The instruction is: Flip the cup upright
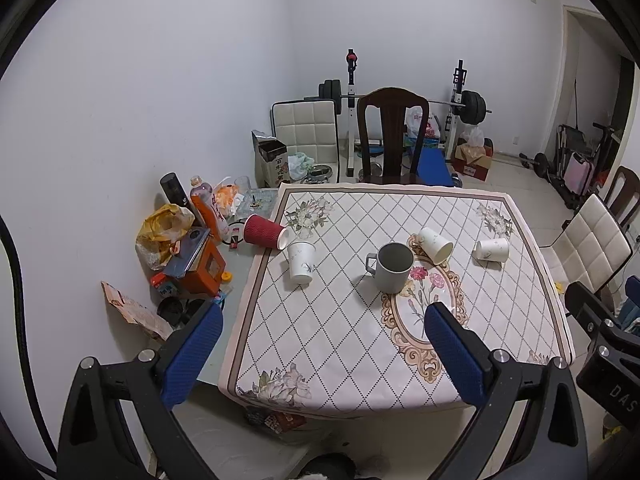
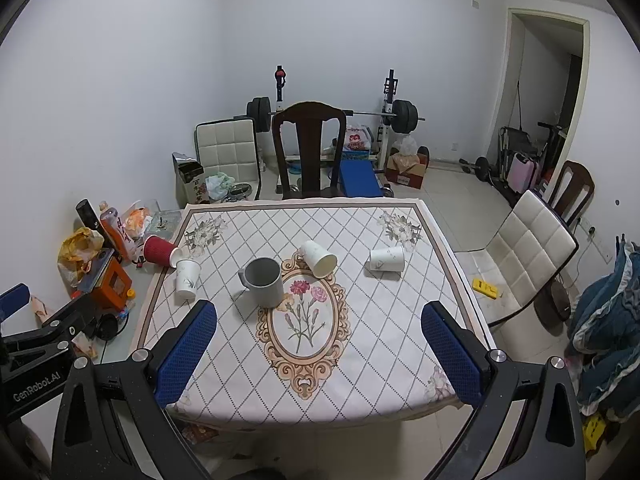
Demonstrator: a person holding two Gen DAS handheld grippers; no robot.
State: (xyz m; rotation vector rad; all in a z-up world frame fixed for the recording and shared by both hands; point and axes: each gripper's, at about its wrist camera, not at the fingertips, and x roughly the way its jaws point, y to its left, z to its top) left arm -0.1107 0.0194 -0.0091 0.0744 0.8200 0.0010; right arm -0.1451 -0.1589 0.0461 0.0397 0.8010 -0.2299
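1. Left wrist view: left gripper [image 1: 322, 354], blue-padded fingers spread wide, nothing between them, held above the near edge of the square table under a diamond-patterned floral cloth [image 1: 328, 360].
2. Same view, cups on the cloth: grey ceramic mug with handle [image 1: 392, 268] upright at centre. White paper cup with a leaf print [image 1: 301, 262] upright near the left edge. Red ribbed paper cup [image 1: 265, 232] on its side at the left border, mouth toward the cloth. Tipped white paper cup behind the mug [image 1: 435, 244] on its side, mouth toward the camera. Far-right white paper cup [image 1: 492, 249] also on its side.
3. Right wrist view: right gripper [image 2: 320, 356] likewise fully apart, empty, over the near table edge.
4. Same view confirms the layout: mug [image 2: 262, 282] and leaf-print cup [image 2: 188, 279] standing; red cup [image 2: 160, 251], tipped cup [image 2: 319, 258] and far-right cup [image 2: 387, 259] lying down.
5. Judgement on progress: two vessels stand, three lie on their sides. Neither tool touches any cup; both are well apart from them. Which cup comes next cannot be told.
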